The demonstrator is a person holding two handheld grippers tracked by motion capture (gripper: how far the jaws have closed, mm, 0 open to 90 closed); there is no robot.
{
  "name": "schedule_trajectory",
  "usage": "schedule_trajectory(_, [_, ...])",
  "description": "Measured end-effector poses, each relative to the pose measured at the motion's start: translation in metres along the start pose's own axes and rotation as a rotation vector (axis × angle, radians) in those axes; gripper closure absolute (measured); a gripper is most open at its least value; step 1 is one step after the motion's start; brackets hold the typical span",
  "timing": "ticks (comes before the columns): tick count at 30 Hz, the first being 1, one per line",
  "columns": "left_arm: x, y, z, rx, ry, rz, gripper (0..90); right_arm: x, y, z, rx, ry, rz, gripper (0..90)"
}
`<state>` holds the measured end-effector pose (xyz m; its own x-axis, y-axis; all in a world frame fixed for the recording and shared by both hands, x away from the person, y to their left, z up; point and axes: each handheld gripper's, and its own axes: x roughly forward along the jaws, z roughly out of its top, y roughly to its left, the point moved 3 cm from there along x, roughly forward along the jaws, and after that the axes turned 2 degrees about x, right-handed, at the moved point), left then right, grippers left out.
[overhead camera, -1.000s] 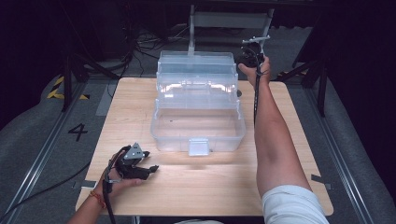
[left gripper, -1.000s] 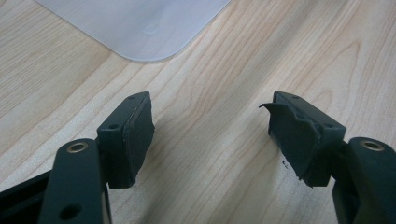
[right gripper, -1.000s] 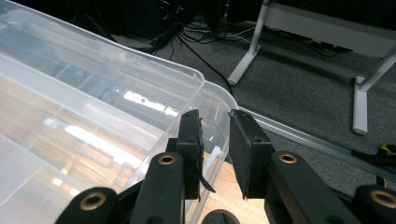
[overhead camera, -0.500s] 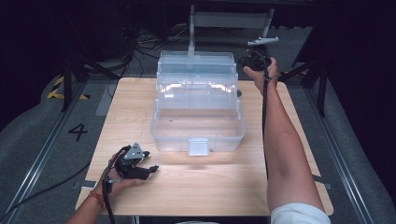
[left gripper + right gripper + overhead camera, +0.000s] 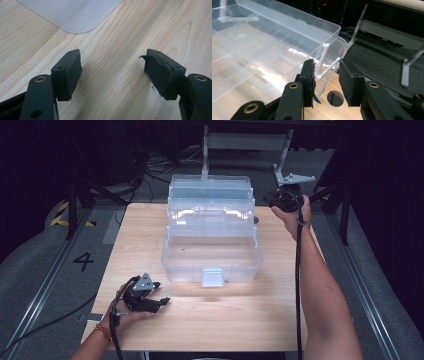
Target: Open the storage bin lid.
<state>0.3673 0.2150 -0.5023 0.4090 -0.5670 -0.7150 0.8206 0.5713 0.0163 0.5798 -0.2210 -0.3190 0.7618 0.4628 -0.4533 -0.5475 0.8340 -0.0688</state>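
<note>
High view: clear box (image 5: 212, 237) stands open mid-table. Right gripper (image 5: 281, 199), beside its far right corner, has just been opening its jaws, nothing between. Left gripper (image 5: 150, 299) rests parted, idle, leaving access clear.

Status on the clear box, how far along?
Done: the clear box stands unfolded, trays stepped back. In hand: the right gripper, jaws just opening with nothing between them, sits by the far right corner. Left gripper rests open on the table. What remains is unclear.
</note>
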Motion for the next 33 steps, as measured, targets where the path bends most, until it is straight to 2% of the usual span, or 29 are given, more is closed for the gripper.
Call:
schedule_trajectory(9, [0.001, 0.0, 0.0, -0.009, -0.001, 0.006, 29.4, -0.024, 0.011, -0.026, -0.022, -0.019, 0.039, 62.3])
schedule_trajectory(14, [0.0, 0.0, 0.001, -0.008, 0.005, 0.007, 29.2, -0.038, 0.016, -0.038, -0.055, -0.027, 0.031, 59.9])
schedule_trajectory(19, [0.0, 0.0, 0.001, -0.008, 0.004, 0.006, 29.2, -0.05, 0.02, -0.048, -0.057, -0.033, 0.048, 56.3])
schedule_trajectory(26, [0.0, 0.0, 0.001, -0.009, 0.004, 0.007, 29.2, -0.067, 0.031, -0.068, -0.105, -0.008, 0.078, 52.4])
schedule_trajectory(33, [0.001, 0.0, 0.001, -0.009, 0.001, 0.008, 29.2, -0.076, 0.038, -0.086, -0.12, 0.016, 0.079, 47.4])
